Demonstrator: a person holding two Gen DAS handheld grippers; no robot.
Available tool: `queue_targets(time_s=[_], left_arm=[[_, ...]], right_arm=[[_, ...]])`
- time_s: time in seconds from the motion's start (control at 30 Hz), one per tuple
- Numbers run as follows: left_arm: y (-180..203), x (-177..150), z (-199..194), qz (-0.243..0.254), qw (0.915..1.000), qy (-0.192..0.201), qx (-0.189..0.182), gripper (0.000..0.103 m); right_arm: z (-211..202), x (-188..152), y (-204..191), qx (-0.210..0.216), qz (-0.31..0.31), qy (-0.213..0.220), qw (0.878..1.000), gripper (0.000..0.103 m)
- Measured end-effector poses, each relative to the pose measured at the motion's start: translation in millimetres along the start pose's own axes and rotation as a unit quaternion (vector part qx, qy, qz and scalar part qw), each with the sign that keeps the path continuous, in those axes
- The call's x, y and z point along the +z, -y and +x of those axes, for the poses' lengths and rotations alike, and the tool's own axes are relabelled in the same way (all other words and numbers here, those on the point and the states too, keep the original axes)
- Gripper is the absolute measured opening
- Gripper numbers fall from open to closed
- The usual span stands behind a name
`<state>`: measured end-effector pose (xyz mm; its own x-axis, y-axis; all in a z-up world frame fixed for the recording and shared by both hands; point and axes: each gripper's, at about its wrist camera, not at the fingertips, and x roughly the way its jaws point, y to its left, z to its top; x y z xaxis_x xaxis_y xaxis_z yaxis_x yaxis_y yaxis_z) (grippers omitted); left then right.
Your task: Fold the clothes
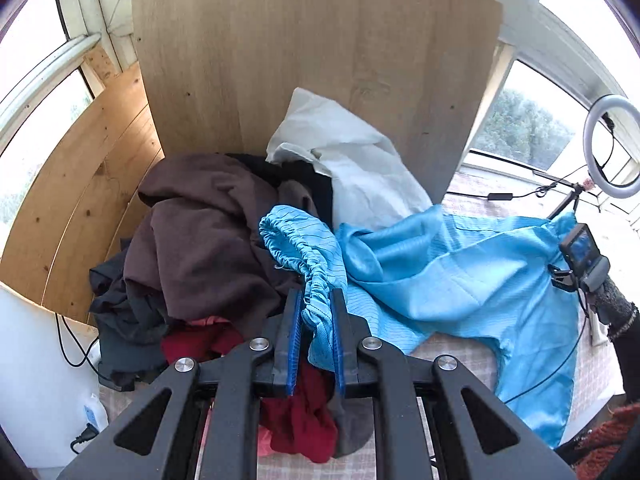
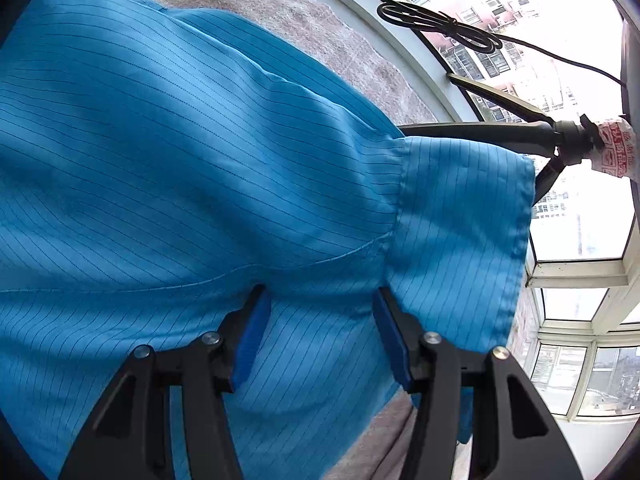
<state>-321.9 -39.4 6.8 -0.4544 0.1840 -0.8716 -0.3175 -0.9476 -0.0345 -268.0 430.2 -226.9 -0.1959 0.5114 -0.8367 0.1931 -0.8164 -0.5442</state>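
Note:
A light blue pinstriped garment (image 1: pixel 460 272) lies spread across the table to the right. My left gripper (image 1: pixel 316 300) is shut on its gathered elastic cuff (image 1: pixel 316 280), holding it lifted above the pile. In the right wrist view the same blue garment (image 2: pixel 180 160) fills the frame, with a short sleeve (image 2: pixel 460 232) at the right. My right gripper (image 2: pixel 320 300) is open, its blue pads (image 2: pixel 252 332) just above the fabric near the sleeve seam, holding nothing.
A pile of clothes sits at the left: brown (image 1: pixel 200 232), dark grey (image 1: pixel 124 320), red (image 1: pixel 296 412) and white (image 1: pixel 352 168). A wooden board (image 1: pixel 312 60) stands behind. A ring light (image 1: pixel 612 148) on a tripod (image 2: pixel 540 132), cables (image 2: pixel 440 20) and windows are at the right.

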Motion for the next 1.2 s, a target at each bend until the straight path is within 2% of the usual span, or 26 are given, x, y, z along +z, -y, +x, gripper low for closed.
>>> queue_targets(time_s=[0.13,0.23,0.33,0.37,0.43,0.5,0.53,0.63,0.77,0.9,1.03,1.07,1.13,1.17,1.2], left_arm=[[19,-37,-46,0.008,0.9997,0.007,-0.022,0.012],[26,-66,-69,0.004,0.9993,-0.005,-0.037,0.014],[34,-98,-68,0.004,0.9977,-0.042,-0.054,0.026],[34,-105,-62,0.000,0.9974,-0.058,-0.044,0.032],[31,-113,-46,-0.003,0.9963,-0.085,-0.017,0.031],[32,-117,-33,-0.014,0.9956,-0.093,-0.003,0.031],[36,-111,-24,-0.016,0.9958,-0.090,-0.009,0.031],[56,-89,16,-0.001,0.9965,-0.083,-0.012,0.043],[89,-56,101,0.001,0.9934,-0.108,-0.039,0.044],[102,-39,174,-0.004,0.9912,-0.132,0.013,0.044],[92,-30,207,-0.034,0.9898,-0.133,0.036,0.044],[89,-29,209,-0.037,0.9900,-0.129,0.042,0.044],[86,-26,212,-0.032,0.9903,-0.124,0.054,0.033],[85,-25,211,-0.025,0.9900,-0.124,0.061,0.013],[83,-25,208,-0.022,0.9898,-0.127,0.061,0.001]], right_arm=[[10,0,2,-0.008,-0.010,0.003,1.000,0.053],[13,-1,2,-0.007,-0.011,0.005,1.000,0.053],[13,-2,2,-0.008,-0.013,0.007,1.000,0.053],[14,-2,2,-0.009,-0.014,0.008,1.000,0.053],[13,-2,0,-0.014,-0.016,0.008,1.000,0.053],[12,-2,-2,-0.019,-0.021,0.010,1.000,0.053],[11,-3,-3,-0.022,-0.023,0.010,0.999,0.053],[10,-4,-3,-0.022,-0.024,0.011,0.999,0.053],[8,-5,2,-0.005,-0.012,0.012,1.000,0.053],[8,-7,9,0.015,0.001,0.013,1.000,0.053],[7,-9,13,0.027,0.006,0.014,1.000,0.053],[6,-9,14,0.028,0.006,0.015,0.999,0.053],[5,-9,14,0.029,0.006,0.016,0.999,0.053],[4,-9,14,0.029,0.006,0.016,0.999,0.053],[4,-9,14,0.029,0.006,0.017,0.999,0.053]])
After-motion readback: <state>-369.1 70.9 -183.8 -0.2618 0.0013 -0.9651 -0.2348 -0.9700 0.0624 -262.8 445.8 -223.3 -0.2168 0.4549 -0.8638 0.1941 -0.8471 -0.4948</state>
